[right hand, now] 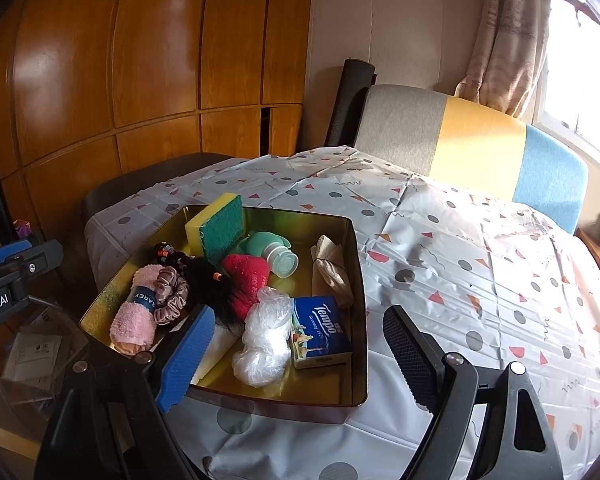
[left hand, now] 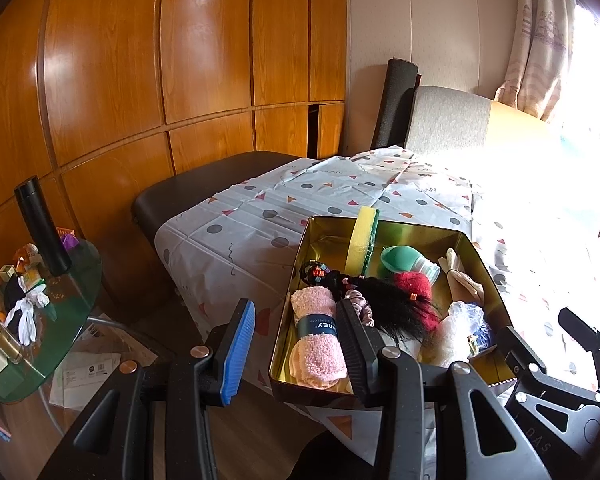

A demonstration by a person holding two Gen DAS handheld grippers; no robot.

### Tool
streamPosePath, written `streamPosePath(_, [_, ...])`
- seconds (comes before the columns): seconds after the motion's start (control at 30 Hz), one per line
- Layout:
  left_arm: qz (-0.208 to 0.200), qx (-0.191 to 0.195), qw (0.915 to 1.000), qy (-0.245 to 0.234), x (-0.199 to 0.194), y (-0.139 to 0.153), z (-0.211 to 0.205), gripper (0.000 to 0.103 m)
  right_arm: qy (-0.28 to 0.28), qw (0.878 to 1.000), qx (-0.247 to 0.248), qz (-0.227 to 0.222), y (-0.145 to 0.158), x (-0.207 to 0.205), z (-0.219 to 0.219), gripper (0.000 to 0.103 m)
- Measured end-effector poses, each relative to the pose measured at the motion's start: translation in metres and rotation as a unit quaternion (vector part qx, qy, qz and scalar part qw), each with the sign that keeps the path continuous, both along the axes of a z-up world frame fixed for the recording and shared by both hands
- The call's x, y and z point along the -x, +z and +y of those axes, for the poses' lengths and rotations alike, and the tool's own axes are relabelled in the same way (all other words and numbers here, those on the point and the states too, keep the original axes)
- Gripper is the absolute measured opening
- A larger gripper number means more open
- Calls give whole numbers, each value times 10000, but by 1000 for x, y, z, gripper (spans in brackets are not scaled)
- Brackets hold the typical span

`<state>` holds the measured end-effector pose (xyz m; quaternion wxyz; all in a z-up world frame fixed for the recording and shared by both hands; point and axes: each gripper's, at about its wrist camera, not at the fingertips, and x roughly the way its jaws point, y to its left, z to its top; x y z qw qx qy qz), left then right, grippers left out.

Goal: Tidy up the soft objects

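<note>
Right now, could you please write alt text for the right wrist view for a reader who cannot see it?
A gold tin on a patterned tablecloth holds a rolled pink towel, a sponge, a red strawberry plush, a crumpled plastic bag and a blue tissue pack. The right gripper hovers open over the tin's near edge.

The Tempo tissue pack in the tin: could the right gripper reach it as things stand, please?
Probably yes: the right gripper stands open just before the Tempo tissue pack, which lies uncovered by the tin's near wall; only the crumpled plastic bag crowds its side.
</note>
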<state>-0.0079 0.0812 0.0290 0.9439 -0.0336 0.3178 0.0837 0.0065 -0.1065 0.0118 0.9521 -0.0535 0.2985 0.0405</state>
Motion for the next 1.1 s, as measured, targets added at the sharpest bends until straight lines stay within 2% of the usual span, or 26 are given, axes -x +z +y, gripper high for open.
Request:
streamPosePath(0.7, [39, 2, 10000, -10, 0, -1, 0, 42, 2, 10000, 1, 25, -1, 0, 0, 87])
streamPosePath(0.87, [46, 53, 10000, -51, -1, -2, 0, 49, -8, 10000, -4, 3, -2, 1, 0, 87])
streamPosePath(1.0, [34, -57, 10000, 2, -1, -2, -4, 51, -21, 10000, -29, -23, -1, 1, -1, 87])
streamPosePath(1.1, [114, 5, 9999, -16, -3, -4, -3, 51, -34, 10000, -48, 3, -3, 0, -3, 87])
